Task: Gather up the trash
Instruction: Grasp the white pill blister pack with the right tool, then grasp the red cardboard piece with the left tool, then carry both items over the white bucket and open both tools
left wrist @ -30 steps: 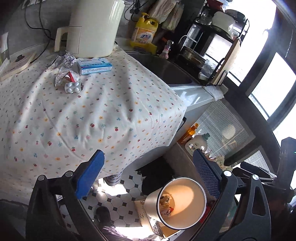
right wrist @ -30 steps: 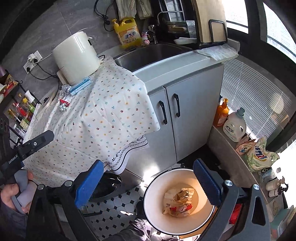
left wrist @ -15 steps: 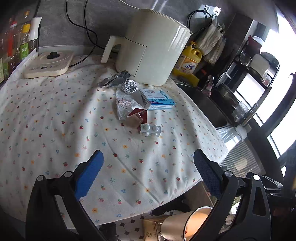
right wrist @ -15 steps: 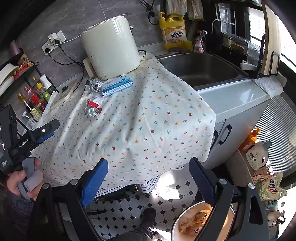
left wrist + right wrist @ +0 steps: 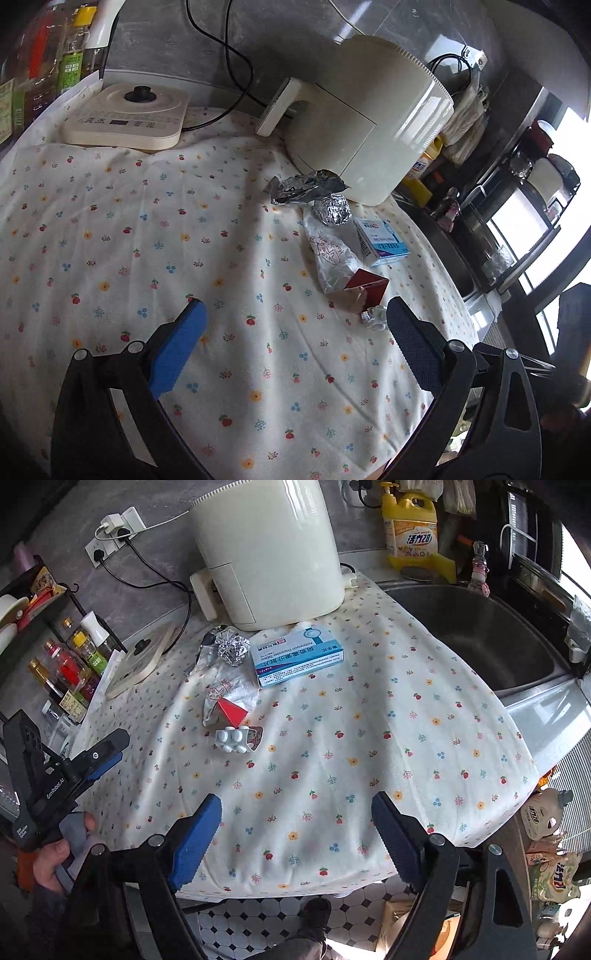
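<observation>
Outstanding, frame centre: medicine box (image 5: 299,657), foil ball (image 5: 232,649), blister pack (image 5: 232,740), apparently wrappers; right gripper (image 5: 295,834) and left gripper (image 5: 291,332) agape, the right's jaws lately narrowing on nothing.

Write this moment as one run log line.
left gripper: open, empty | right gripper: open, closing, empty | trash: blister pack, foil ball on tablecloth

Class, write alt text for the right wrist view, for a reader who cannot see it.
An open, empty right tool hangs over a flowered tablecloth with litter: a pill pack, red wrapper, foil ball and blue medicine box. Behind stands a cream appliance; a sink lies right.
</observation>
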A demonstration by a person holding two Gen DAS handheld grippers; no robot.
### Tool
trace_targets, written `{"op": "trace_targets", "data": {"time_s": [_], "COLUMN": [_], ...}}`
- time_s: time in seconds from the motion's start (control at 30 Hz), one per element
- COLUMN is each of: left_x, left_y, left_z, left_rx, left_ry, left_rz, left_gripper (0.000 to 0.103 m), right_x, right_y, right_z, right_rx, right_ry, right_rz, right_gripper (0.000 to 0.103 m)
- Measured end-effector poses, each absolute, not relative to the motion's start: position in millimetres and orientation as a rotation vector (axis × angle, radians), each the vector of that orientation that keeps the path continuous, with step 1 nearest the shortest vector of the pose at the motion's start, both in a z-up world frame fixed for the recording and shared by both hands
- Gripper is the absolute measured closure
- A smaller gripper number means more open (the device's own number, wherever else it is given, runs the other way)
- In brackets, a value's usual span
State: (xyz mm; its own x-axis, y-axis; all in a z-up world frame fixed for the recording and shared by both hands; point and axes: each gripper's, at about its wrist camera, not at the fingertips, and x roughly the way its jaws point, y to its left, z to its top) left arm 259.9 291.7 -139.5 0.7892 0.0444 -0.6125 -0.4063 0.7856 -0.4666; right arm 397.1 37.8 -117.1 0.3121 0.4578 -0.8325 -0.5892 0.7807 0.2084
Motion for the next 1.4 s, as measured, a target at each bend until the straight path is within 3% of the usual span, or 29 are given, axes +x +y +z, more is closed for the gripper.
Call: {"op": "trace_targets", "data": {"time_s": [0.47,0.53,0.57,0.97,1.1,1.27,1.4], "left_x": [284,290,293,346,361,375,372], "left_y": [320,316,314,264,253,237,226], "left_z": [-154,-151,-149,-148,-154,-163,-158], "left_rx": [-0.668,-0.648,-0.641,-0.594,-0.579,-0.571,-0.565], "left_ry": [0.627,0.636,0.638,0.678,0.710,0.750,0.739], "left_rz": [0.269,0.249,0.234,0.071,0.071,0.081,0.093], "left_gripper": [0.007,0.007,0.007,0.039,0.044,0.062,0.063], "right_x": [430,429,428,430,431,427,419], "right_y": [130,134,134,54,27,0,-21], "right_z": [-168,-170,-169,-162,-156,-142,-135], "right_rx": [-0.186,-0.200,-0.214,-0.120,-0.076,-0.070,-0.058], "right_ry": [1.086,1.074,1.067,1.127,1.131,1.093,1.083], "right_rz": [0.720,0.727,0.724,0.622,0.575,0.547,0.528], "right_gripper": [0.026,0.042,0.058,0.058,0.058,0.057,0.057]}}
